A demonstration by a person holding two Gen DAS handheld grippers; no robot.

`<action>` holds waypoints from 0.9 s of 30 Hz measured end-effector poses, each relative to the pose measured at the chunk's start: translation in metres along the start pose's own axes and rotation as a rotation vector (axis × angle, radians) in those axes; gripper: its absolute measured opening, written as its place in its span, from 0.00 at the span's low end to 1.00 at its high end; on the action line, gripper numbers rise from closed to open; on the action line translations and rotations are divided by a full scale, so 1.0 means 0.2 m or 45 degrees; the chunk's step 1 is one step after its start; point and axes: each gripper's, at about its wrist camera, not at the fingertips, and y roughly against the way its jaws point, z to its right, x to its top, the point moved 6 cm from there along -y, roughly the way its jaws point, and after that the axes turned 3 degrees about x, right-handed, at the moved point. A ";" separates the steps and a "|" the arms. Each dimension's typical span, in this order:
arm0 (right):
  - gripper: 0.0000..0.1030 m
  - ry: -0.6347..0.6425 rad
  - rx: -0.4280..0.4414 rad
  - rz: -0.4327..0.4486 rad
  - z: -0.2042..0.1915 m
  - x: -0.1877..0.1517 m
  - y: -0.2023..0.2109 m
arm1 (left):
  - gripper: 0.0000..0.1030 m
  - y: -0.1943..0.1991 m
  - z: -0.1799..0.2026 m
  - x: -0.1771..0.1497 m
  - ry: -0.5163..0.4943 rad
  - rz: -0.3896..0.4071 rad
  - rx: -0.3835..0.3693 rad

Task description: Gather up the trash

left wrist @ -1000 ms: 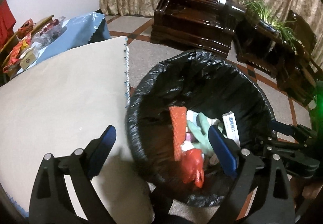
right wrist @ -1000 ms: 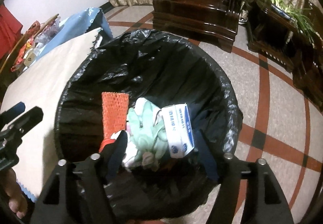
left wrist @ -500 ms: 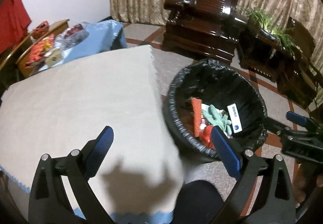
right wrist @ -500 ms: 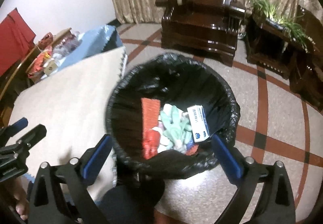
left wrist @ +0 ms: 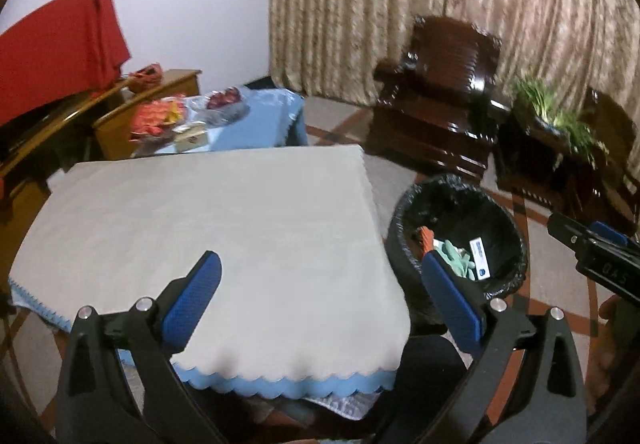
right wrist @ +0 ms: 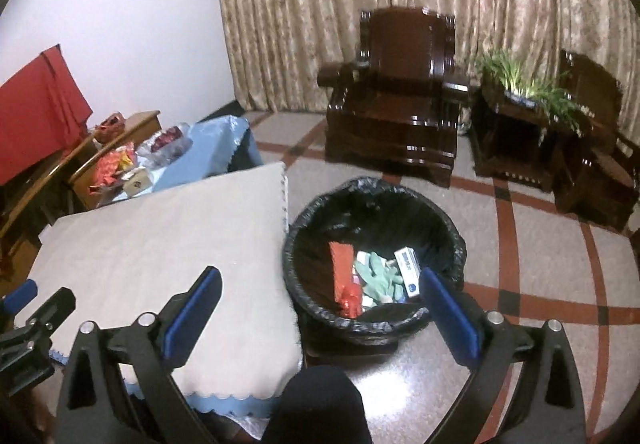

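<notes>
A bin lined with a black bag (right wrist: pixel 308 228) (left wrist: pixel 516 220) stands on the floor right of the table. It holds an orange-red mesh piece (right wrist: pixel 343 264), green gloves (right wrist: pixel 378 276) and a white and blue box (right wrist: pixel 408 270). My left gripper (left wrist: pixel 320 276) is open and empty, high above the table's near edge. My right gripper (right wrist: pixel 320 290) is open and empty, above the bin's near rim. The right gripper also shows at the right edge of the left wrist view (left wrist: pixel 592 248).
The table has a beige cloth with blue scalloped trim (left wrist: pixel 208 212). A second table with a blue cloth (right wrist: pixel 216 140) carries snacks and bags. Dark wooden armchairs (right wrist: pixel 400 92) and a plant stand (right wrist: pixel 520 116) line the curtain. A red cloth (left wrist: pixel 52 56) hangs at left.
Both grippers have pulled up and back from the bin, so the bin looks smaller and the whole table comes into view. Both stay open and empty.
</notes>
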 end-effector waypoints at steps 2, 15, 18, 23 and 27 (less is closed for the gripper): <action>0.94 0.041 -0.006 0.036 -0.09 0.00 0.08 | 0.94 0.09 -0.08 -0.01 0.033 0.014 0.025; 0.94 0.092 0.072 0.176 -0.46 -0.11 0.49 | 0.94 0.65 -0.43 -0.08 0.175 0.198 0.212; 0.94 0.100 0.081 0.191 -0.48 -0.13 0.56 | 0.94 0.76 -0.48 -0.12 0.205 0.221 0.240; 0.94 0.085 0.084 0.219 -0.49 -0.15 0.67 | 0.94 0.93 -0.53 -0.13 0.233 0.285 0.293; 0.94 0.092 0.099 0.247 -0.50 -0.15 0.74 | 0.94 1.02 -0.53 -0.12 0.246 0.323 0.300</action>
